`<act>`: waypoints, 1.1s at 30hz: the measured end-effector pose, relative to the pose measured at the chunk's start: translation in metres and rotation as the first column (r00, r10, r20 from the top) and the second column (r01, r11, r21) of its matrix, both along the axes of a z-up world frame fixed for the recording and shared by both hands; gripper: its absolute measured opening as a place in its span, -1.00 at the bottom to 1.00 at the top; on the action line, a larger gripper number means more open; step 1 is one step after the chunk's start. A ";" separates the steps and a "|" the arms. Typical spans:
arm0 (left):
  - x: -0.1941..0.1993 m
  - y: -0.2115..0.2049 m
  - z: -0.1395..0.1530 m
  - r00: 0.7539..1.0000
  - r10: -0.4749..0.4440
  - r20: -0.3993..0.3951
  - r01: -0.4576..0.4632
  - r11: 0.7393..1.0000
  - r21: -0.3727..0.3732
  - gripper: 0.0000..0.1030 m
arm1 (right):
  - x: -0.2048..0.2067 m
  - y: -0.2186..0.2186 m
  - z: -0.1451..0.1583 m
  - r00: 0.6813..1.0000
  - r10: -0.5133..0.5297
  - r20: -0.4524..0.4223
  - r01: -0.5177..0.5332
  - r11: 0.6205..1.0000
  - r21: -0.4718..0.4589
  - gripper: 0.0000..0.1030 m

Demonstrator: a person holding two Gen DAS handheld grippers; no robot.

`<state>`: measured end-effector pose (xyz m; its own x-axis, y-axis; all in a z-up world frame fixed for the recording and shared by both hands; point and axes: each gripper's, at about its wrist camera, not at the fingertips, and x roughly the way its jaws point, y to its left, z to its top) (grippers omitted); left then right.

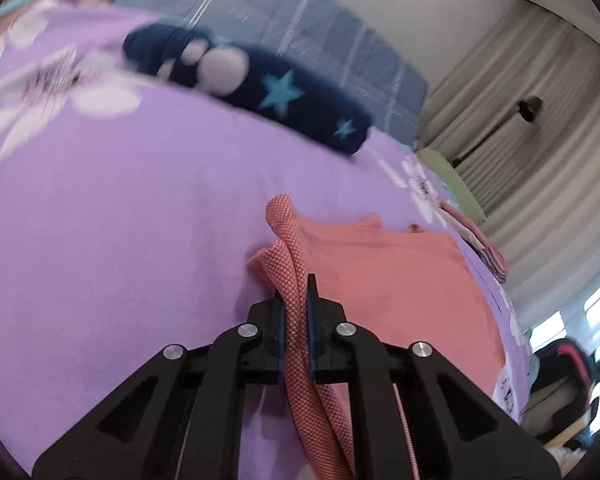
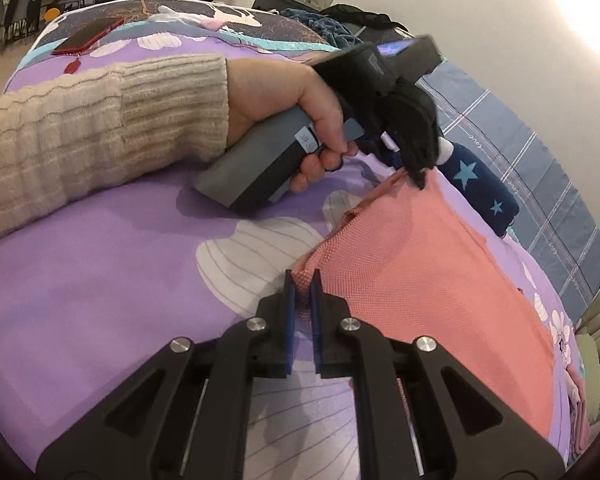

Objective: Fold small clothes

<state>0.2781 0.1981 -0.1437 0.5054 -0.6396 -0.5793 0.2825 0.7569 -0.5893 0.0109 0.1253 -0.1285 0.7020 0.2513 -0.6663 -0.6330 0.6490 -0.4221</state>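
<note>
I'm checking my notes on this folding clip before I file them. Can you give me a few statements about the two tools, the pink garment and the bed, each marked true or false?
1. The left tool is shut on a bunched edge of the pink garment. True.
2. The right tool is open and holds nothing. False: it pinches a corner of the garment.
3. The navy star-print cloth lies on top of the pink garment. False: it lies apart, farther back.
4. The bedsheet is purple with white flowers. True.
5. A red phone lies on the bed. True.

The bed has a purple flowered sheet (image 2: 100,280); on it lie a coral garment (image 2: 440,280), a navy starred cloth (image 1: 260,92) and a red phone (image 2: 88,36).
</note>
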 end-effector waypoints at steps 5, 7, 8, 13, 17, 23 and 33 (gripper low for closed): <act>0.000 0.009 -0.002 0.999 0.035 -0.017 -0.036 0.999 -0.018 -0.62 | -0.010 -0.012 0.008 1.000 -0.019 0.024 0.019 1.000 0.008 -0.49; 0.000 0.007 -0.002 0.999 0.028 -0.017 -0.029 1.000 -0.011 -0.55 | -0.010 -0.017 0.005 0.998 -0.043 0.036 0.044 0.999 -0.027 -0.48; 0.000 0.007 -0.002 1.000 0.025 -0.016 -0.025 1.000 -0.011 -0.52 | -0.009 -0.018 0.003 0.998 -0.051 0.037 0.053 0.998 -0.041 -0.48; 0.001 0.005 -0.002 1.000 0.018 -0.019 -0.018 1.000 -0.010 -0.50 | -0.010 -0.007 -0.008 0.995 -0.055 0.080 0.065 0.989 -0.135 -0.40; 0.001 0.004 -0.002 1.000 0.005 -0.019 -0.005 1.000 -0.011 -0.41 | -0.007 0.009 -0.013 0.992 -0.049 0.116 0.069 0.982 -0.175 -0.40; 0.000 -0.003 0.000 1.000 -0.023 -0.005 0.023 1.000 0.009 -0.26 | 0.013 0.025 -0.015 0.987 -0.102 0.122 0.123 0.977 -0.173 -0.40; 0.012 -0.013 -0.001 0.998 -0.056 -0.027 0.057 0.998 0.020 -0.55 | 0.029 0.021 -0.002 0.992 -0.120 0.044 0.122 0.991 -0.054 -0.86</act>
<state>0.2902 0.1855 -0.1447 0.4529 -0.6544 -0.6055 0.3095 0.7524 -0.5815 0.0398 0.1464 -0.1308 0.7517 0.1254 -0.6475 -0.5327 0.6943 -0.4840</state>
